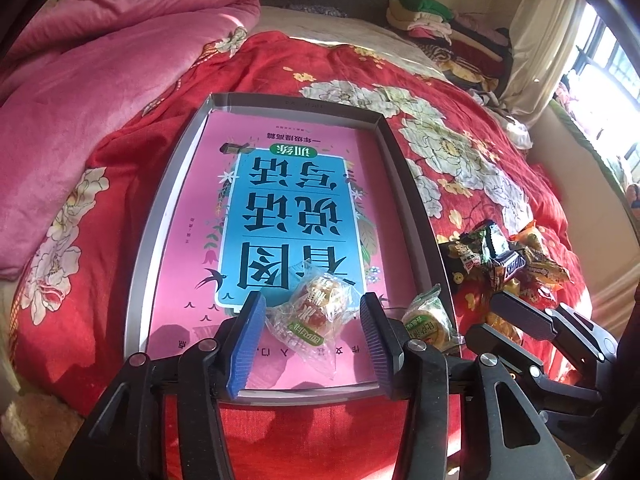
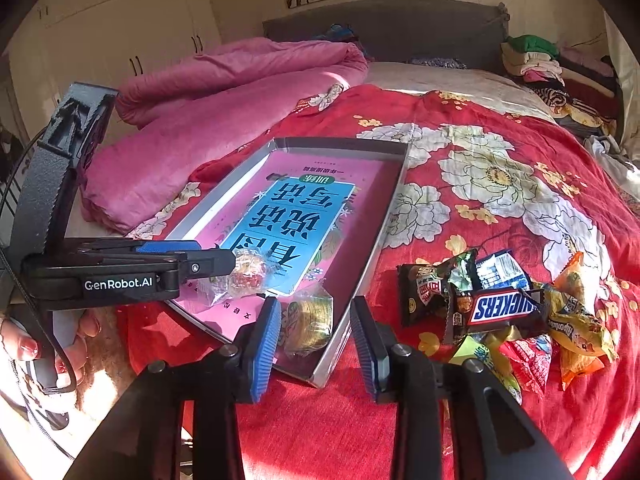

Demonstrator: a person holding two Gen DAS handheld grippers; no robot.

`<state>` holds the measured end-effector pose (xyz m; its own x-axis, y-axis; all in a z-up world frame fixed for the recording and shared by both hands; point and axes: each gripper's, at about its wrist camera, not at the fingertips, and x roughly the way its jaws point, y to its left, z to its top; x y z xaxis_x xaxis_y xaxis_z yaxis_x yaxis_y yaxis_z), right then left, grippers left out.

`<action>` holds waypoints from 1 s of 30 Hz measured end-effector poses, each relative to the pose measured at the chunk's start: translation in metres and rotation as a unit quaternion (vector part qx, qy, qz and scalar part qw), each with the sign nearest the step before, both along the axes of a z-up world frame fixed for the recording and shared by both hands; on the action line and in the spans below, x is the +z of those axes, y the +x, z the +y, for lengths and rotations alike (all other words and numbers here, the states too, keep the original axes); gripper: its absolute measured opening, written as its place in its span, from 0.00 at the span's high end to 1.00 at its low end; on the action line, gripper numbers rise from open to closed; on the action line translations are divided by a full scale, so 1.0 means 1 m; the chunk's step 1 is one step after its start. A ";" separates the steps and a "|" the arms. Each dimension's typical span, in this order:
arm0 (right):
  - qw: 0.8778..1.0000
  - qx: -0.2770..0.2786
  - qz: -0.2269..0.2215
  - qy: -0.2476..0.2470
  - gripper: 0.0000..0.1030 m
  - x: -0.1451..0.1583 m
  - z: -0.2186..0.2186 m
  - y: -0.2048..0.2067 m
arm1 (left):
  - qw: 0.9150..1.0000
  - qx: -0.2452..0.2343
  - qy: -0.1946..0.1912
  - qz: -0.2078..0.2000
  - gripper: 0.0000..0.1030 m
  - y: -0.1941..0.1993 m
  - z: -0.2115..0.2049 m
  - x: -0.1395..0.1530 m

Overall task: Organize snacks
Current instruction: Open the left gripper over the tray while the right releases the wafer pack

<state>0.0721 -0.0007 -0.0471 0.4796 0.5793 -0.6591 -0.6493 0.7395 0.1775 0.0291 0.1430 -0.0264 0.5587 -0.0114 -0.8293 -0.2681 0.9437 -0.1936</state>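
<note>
Our left gripper [image 1: 314,316] stands with its blue-padded fingers [image 1: 246,344] parted, a clear-wrapped round pastry [image 1: 316,300] with a reddish-orange top lying loose between them, gaps showing on both sides. Our right gripper [image 2: 316,340] is likewise parted, narrower, around a second clear-wrapped pastry [image 2: 310,320], golden with green print on its wrapper; the pads do not press it. Both pastries lie inside the shallow grey box lid [image 1: 168,184], at its near end, on the pink book [image 1: 280,184] with the blue title panel that fills the lid's floor; the golden one sits in the lid's near right corner. To the right of the lid, on the red floral quilt [image 2: 500,200], we see a heap of wrapped snacks [image 2: 520,312], a Snickers bar [image 2: 500,306] on top. A pink blanket [image 1: 100,60] is bunched to the lid's far left.
</note>
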 end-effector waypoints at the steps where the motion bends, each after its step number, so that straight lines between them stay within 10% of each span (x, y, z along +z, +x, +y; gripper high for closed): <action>1: 1.000 -0.001 -0.001 0.002 0.62 0.001 -0.001 0.000 | 1.000 0.000 0.000 -0.004 0.38 -0.001 -0.001 0.002; 30: 0.993 -0.073 -0.070 0.058 0.48 0.048 -0.070 -0.003 | 0.998 -0.029 -0.002 -0.050 0.37 -0.006 -0.033 0.040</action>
